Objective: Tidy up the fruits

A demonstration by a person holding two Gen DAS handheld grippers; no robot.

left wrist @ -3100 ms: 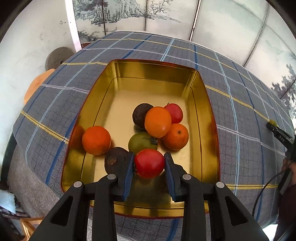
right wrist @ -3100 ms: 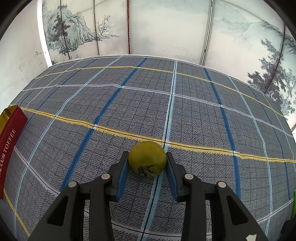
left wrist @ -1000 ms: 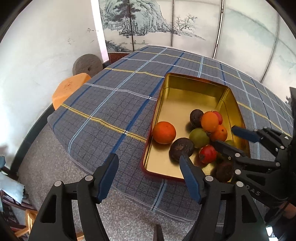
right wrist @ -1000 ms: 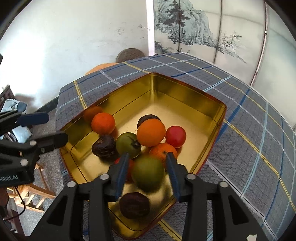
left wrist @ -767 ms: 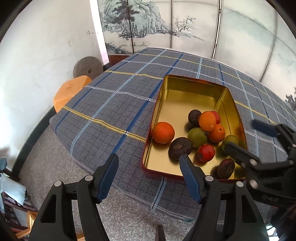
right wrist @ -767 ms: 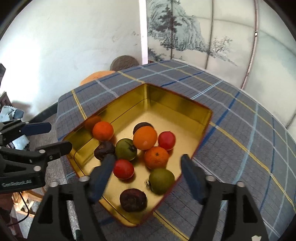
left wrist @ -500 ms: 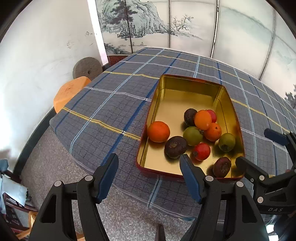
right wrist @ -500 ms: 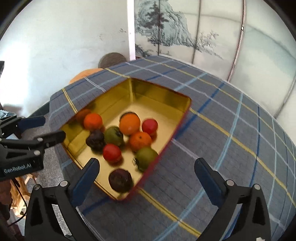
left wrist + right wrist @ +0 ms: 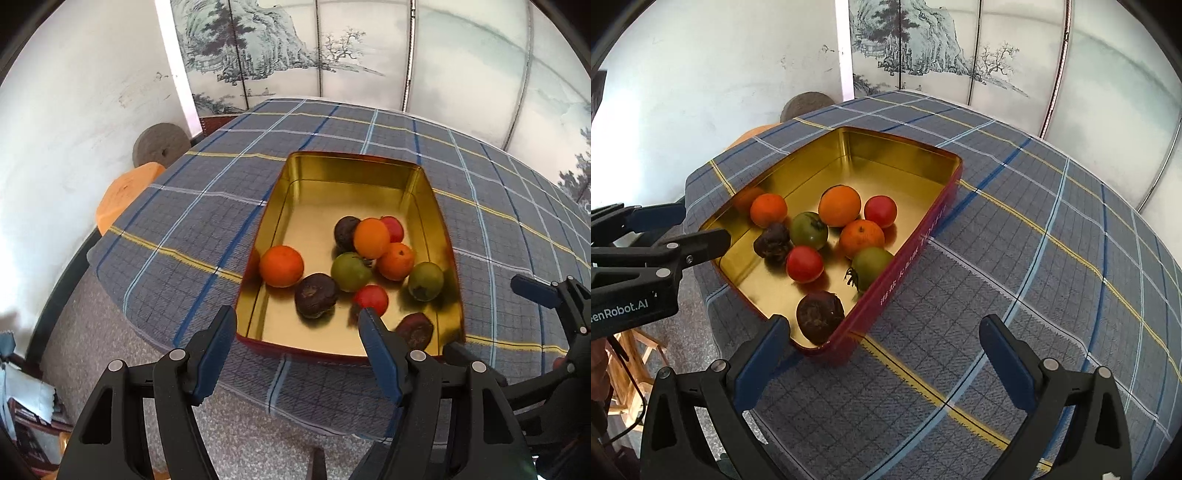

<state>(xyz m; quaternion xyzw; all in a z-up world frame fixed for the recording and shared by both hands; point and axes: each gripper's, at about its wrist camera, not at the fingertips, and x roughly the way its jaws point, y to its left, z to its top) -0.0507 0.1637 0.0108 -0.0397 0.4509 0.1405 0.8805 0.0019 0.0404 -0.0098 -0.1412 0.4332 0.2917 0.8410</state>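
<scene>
A gold-lined red tin [image 9: 332, 177] [image 9: 923, 225] sits on the plaid tablecloth and holds several fruits: oranges [image 9: 281, 266] [image 9: 839, 206], red tomatoes [image 9: 371, 298] [image 9: 804, 264], green fruits [image 9: 425, 280] [image 9: 871, 263] and dark brown fruits [image 9: 316, 295] [image 9: 820, 311]. My left gripper [image 9: 297, 345] is open and empty, held back off the tin's near edge. My right gripper [image 9: 882, 345] is open and empty, above the cloth beside the tin's near corner. Each gripper shows at the edge of the other's view.
The plaid tablecloth [image 9: 1052, 258] stretches to the right of the tin. An orange stool [image 9: 125, 195] and a grey stone disc [image 9: 160, 146] stand by the white wall at the left. A painted folding screen [image 9: 369, 51] stands behind the table.
The right gripper let go of the green fruit in the tin, opened wide and drew back. The left gripper, which earlier released the red tomato, stayed open and pulled back slightly.
</scene>
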